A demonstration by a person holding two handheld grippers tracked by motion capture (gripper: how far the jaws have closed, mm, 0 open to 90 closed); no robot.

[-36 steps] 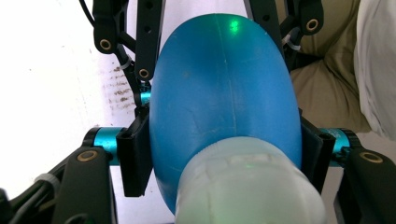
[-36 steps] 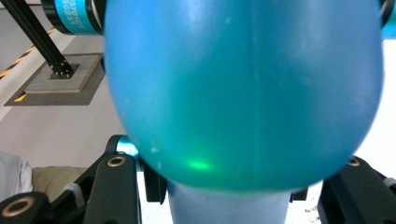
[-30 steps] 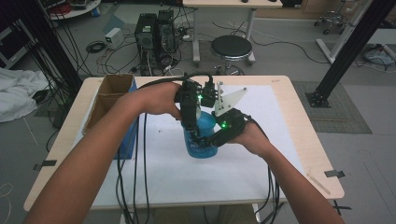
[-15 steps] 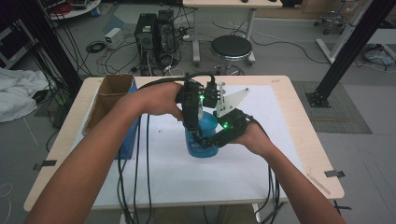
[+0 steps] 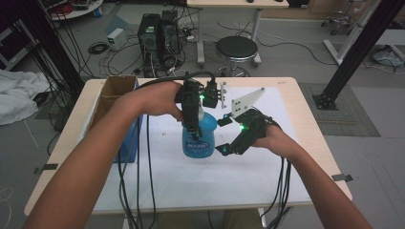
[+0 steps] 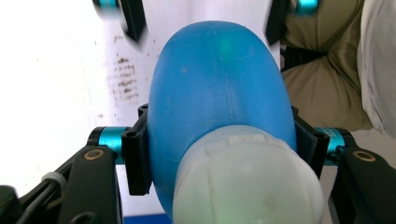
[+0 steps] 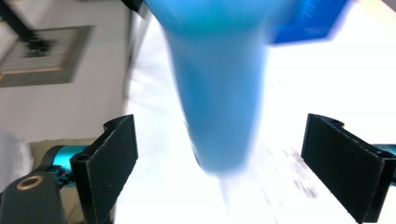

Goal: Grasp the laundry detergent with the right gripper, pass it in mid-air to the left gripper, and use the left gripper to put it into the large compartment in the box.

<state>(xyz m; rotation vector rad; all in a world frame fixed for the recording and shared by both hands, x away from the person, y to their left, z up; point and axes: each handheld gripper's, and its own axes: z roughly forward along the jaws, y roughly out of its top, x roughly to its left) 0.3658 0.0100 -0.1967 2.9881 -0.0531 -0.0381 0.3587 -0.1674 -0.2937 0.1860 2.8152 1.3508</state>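
A blue plastic bottle (image 5: 197, 140) with a whitish cap (image 6: 247, 182) stands on the white sheet at mid table. My left gripper (image 5: 193, 125) comes down on it from above and is shut on its upper body, a pad pressed on each side of the bottle (image 6: 219, 88). My right gripper (image 5: 223, 149) hovers just right of the bottle, low and pointing at it. Its jaws have just been opening; in the right gripper view the right gripper (image 7: 224, 163) stands wide, and the blurred bottle (image 7: 219, 84) lies ahead between the jaws, touching neither pad.
An open cardboard box (image 5: 112, 93) with a blue container (image 5: 130, 138) beside it sits at the table's left. Black cables (image 5: 143, 181) trail over the white sheet (image 5: 200, 186) toward the near edge. A stool (image 5: 236, 47) and computer towers stand beyond the table.
The right gripper's jaws have spread apart, and it has pulled back to the right, off the bottle. The left gripper and the bottle have stayed put.
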